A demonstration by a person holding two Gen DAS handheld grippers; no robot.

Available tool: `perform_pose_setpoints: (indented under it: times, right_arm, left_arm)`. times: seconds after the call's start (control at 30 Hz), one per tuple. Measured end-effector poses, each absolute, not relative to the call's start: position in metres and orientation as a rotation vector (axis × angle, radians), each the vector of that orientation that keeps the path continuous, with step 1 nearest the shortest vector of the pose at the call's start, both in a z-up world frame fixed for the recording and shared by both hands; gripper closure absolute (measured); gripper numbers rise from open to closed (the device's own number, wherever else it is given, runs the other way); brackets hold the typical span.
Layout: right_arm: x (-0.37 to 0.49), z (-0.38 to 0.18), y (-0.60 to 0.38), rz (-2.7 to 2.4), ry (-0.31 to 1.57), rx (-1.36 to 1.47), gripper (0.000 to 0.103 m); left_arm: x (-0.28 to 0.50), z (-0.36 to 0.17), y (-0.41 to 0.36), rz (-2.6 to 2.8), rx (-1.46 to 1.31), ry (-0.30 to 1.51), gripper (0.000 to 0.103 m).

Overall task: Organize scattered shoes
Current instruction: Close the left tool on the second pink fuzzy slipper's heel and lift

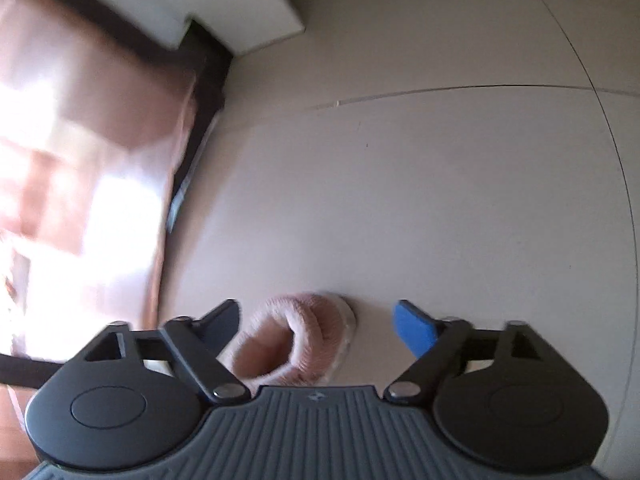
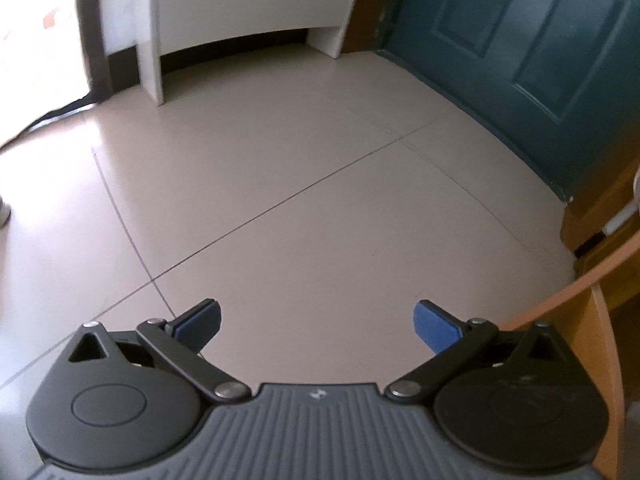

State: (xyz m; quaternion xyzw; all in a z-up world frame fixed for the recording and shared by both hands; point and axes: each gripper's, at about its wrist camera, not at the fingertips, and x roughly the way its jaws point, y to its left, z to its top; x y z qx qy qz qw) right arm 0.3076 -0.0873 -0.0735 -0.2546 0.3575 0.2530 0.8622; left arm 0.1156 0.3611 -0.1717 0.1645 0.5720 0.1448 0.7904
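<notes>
A fluffy pink slipper [image 1: 298, 338] lies on the pale tiled floor in the left wrist view, its opening turned toward the camera. My left gripper [image 1: 316, 320] hangs over it with the jaws apart. The slipper sits between the fingers, nearer the dark left finger, and a gap of bare floor separates it from the blue right pad [image 1: 414, 326]. I see no pad pressing on it. In the right wrist view my right gripper [image 2: 316, 322] stands open over bare tiles, with nothing between its blue pads.
A white cabinet [image 2: 248, 4] on legs stands at the back, also seen as the white cabinet [image 1: 224, 4]. A teal door [image 2: 540, 56] runs along the right, and wooden furniture [image 2: 592, 320] sits at the lower right. A sunlit brown door [image 1: 80, 160] fills the left.
</notes>
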Motion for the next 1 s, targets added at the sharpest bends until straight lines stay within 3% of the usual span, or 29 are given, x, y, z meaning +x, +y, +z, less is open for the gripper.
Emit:
perform_pose_setpoints:
  times: [0.13, 0.33, 0.4, 0.43, 0.53, 0.6, 0.8, 1.0]
  right_arm:
    - [0.297, -0.073, -0.076, 0.558, 0.741, -0.579, 0.001]
    - [0.297, -0.072, -0.073, 0.563, 0.757, -0.544, 0.001]
    - [0.297, -0.071, -0.072, 0.565, 0.761, -0.534, 0.001]
    - [0.297, -0.071, -0.071, 0.567, 0.765, -0.529, 0.001]
    - [0.293, -0.070, -0.068, 0.570, 0.760, -0.535, 0.001]
    - [0.290, -0.068, -0.068, 0.574, 0.753, -0.538, 0.001]
    - [0.285, -0.068, -0.075, 0.573, 0.764, -0.541, 0.001]
    - [0.258, -0.068, -0.100, 0.590, 0.771, -0.556, 0.001]
  left_arm:
    - [0.113, -0.182, 0.365, 0.313, 0.397, 1.248, 0.016]
    - [0.123, -0.218, 0.385, 0.326, 0.298, 1.267, 0.013]
    - [0.129, -0.237, 0.392, 0.337, 0.248, 1.292, 0.034]
    - [0.130, -0.249, 0.392, 0.339, 0.224, 1.307, 0.053]
    - [0.128, -0.251, 0.386, 0.329, 0.146, 1.275, 0.058]
    - [0.127, -0.244, 0.378, 0.308, 0.098, 1.239, 0.075]
    - [0.142, -0.239, 0.322, 0.131, 0.073, 1.204, 0.076]
    - [0.164, -0.242, 0.210, -0.096, 0.260, 1.181, 0.076]
